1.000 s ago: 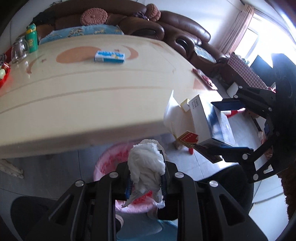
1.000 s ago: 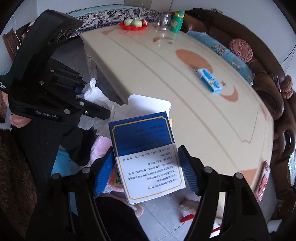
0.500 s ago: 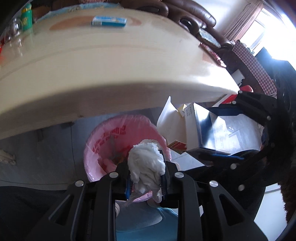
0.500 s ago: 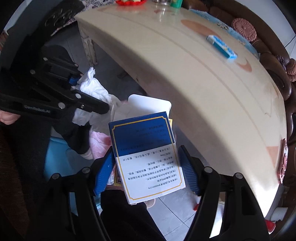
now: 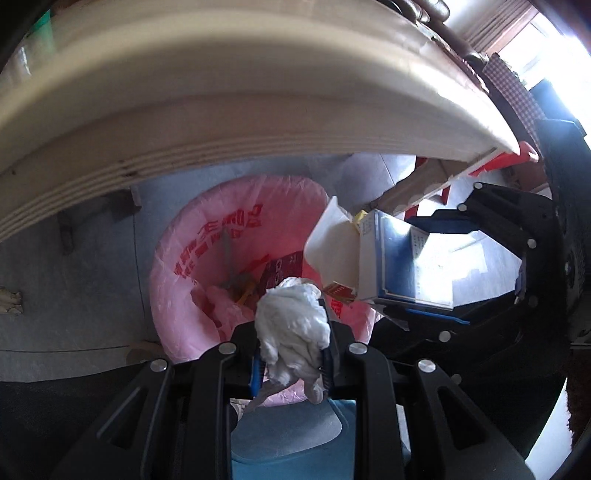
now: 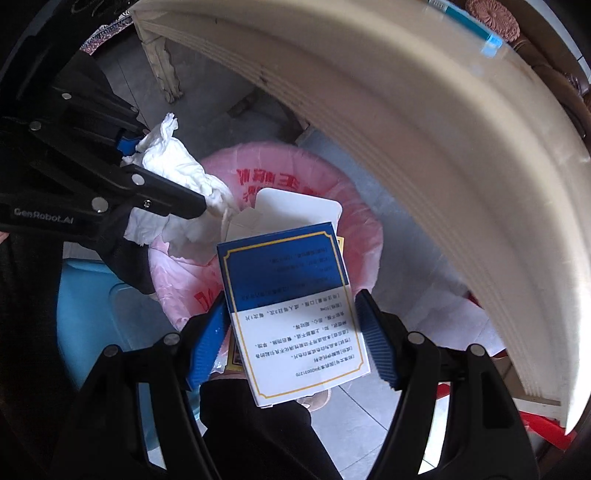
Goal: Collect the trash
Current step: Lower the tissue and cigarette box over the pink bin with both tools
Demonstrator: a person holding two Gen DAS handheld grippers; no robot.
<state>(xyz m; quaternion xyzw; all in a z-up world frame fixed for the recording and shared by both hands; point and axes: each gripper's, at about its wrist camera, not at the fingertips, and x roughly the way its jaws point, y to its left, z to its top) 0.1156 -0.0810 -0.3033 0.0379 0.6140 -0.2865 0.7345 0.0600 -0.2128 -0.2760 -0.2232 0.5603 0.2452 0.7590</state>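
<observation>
Left gripper [image 5: 291, 354] is clenching a crumpled white tissue wad [image 5: 293, 325], blue pads pressing in on both sides; the wad is bulging out above the fingers and a tail is hanging below. Right gripper [image 6: 291, 332] is gripping a blue-and-white carton [image 6: 291, 310] across its width, both blue pads sitting against the carton's side edges, its top flap [image 6: 299, 206] standing open. Both are pointing steeply down. Both trash items are hanging over the mouth of a bin lined with a pink plastic bag [image 5: 236, 236] printed with red characters. The tissue is sitting over the near rim, the carton over the right side in the left wrist view. Some scraps and a dark red wrapper [image 5: 280, 269] are already lying inside the bag.

The bin is standing on a grey tiled floor [image 5: 74, 295], right beside the thick cream edge of a table [image 5: 221, 122] that is arching across the top of both views. A carved table leg [image 6: 162, 66] is showing in the right wrist view. A pale blue stool [image 6: 92, 314] is sitting near the bin, next to dark trouser fabric [image 6: 26, 332]. A brown leather sofa [image 6: 554, 59] and a bright window [image 5: 546, 33] are showing past the table; red plastic [image 5: 517, 155] is peeking under its far end.
</observation>
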